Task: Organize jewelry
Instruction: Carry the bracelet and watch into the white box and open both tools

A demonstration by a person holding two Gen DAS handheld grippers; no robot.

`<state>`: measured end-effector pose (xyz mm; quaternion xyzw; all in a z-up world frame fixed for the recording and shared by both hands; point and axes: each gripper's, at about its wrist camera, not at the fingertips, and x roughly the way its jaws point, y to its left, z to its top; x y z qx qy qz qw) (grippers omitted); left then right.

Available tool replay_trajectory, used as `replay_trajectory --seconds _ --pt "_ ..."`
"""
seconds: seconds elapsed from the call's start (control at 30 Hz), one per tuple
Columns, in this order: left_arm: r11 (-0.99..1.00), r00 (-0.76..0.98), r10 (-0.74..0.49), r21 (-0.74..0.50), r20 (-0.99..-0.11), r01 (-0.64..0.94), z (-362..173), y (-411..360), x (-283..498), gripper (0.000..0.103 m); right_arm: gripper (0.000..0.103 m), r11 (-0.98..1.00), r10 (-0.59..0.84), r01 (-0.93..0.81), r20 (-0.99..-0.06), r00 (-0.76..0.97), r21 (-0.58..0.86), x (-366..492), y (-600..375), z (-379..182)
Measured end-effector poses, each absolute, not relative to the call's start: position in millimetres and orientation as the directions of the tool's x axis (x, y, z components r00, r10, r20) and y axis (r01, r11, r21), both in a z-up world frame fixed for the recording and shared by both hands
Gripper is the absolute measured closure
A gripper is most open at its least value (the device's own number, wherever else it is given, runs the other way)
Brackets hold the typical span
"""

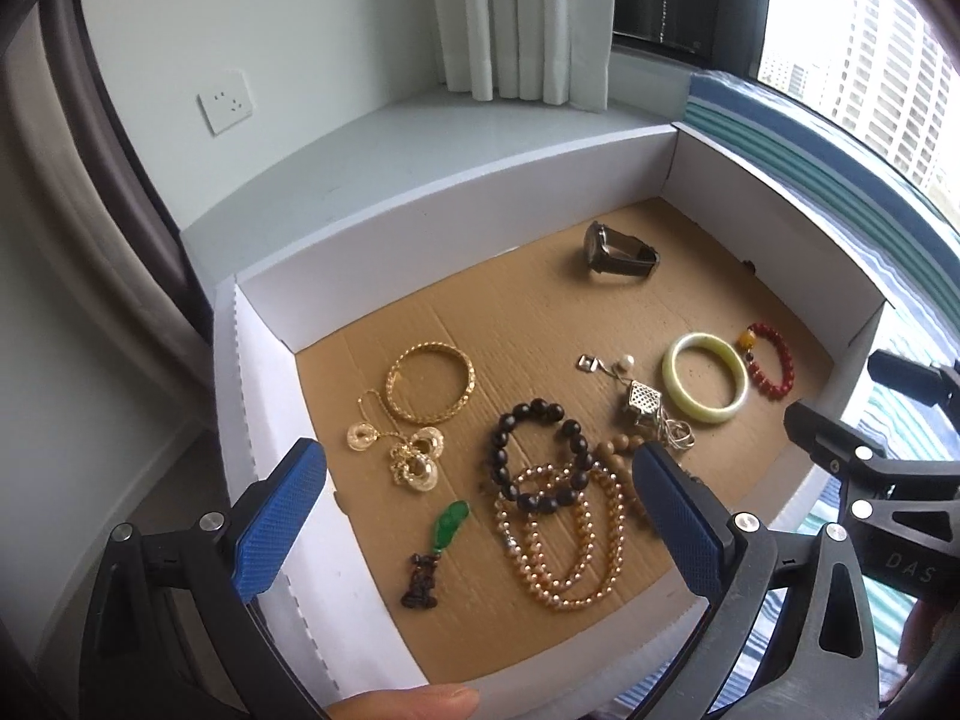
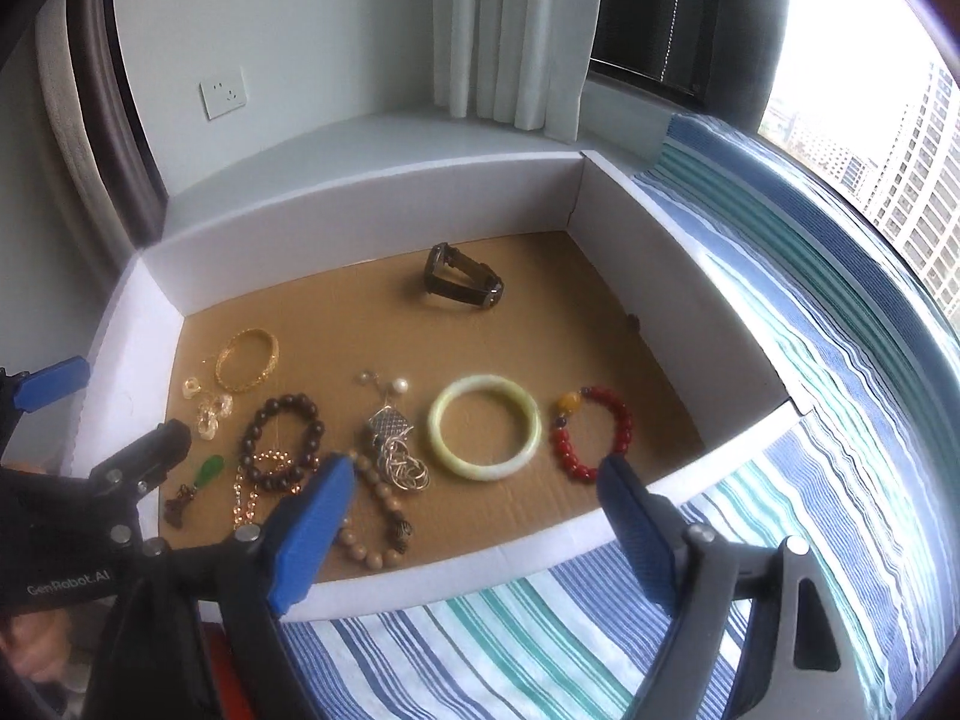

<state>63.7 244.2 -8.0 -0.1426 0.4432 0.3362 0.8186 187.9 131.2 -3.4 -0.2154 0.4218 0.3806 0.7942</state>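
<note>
A white box with a brown cardboard floor (image 1: 522,312) (image 2: 540,516) holds the jewelry. In it lie a dark watch (image 1: 621,252) (image 2: 462,279), a gold bangle (image 1: 431,384) (image 2: 247,360), gold ring pendants (image 1: 414,456), a dark bead bracelet (image 1: 540,456) (image 2: 282,441), a pearl necklace (image 1: 558,540), a green pendant (image 1: 450,525) (image 2: 210,471), a silver chain tangle (image 1: 654,414) (image 2: 396,444), a jade bangle (image 1: 705,385) (image 2: 485,427) and a red bead bracelet (image 1: 771,360) (image 2: 594,429). My left gripper (image 1: 480,516) is open above the near left items. My right gripper (image 2: 474,528) is open over the near wall.
The box rests on a striped blue, green and white cloth (image 2: 810,420). A white ledge (image 1: 456,138), curtains (image 1: 516,18) and a window (image 2: 870,120) lie behind it. A wall socket (image 1: 225,102) is at the left. A thumb (image 1: 408,702) shows at the bottom edge.
</note>
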Motion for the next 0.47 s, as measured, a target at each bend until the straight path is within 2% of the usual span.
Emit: replay_trajectory --seconds 0.33,0.47 --pt "0.732 0.388 0.375 0.012 -0.842 -0.681 -9.7 248.3 60.2 0.001 0.018 0.618 0.415 -0.785 -0.829 0.374 -0.044 179.0 129.9 -2.8" --pt "0.728 0.388 0.392 0.024 -0.834 -0.685 -10.5 243.9 57.6 0.001 0.018 0.619 0.417 -0.784 -0.829 0.374 -0.043 179.1 127.3 -1.8"
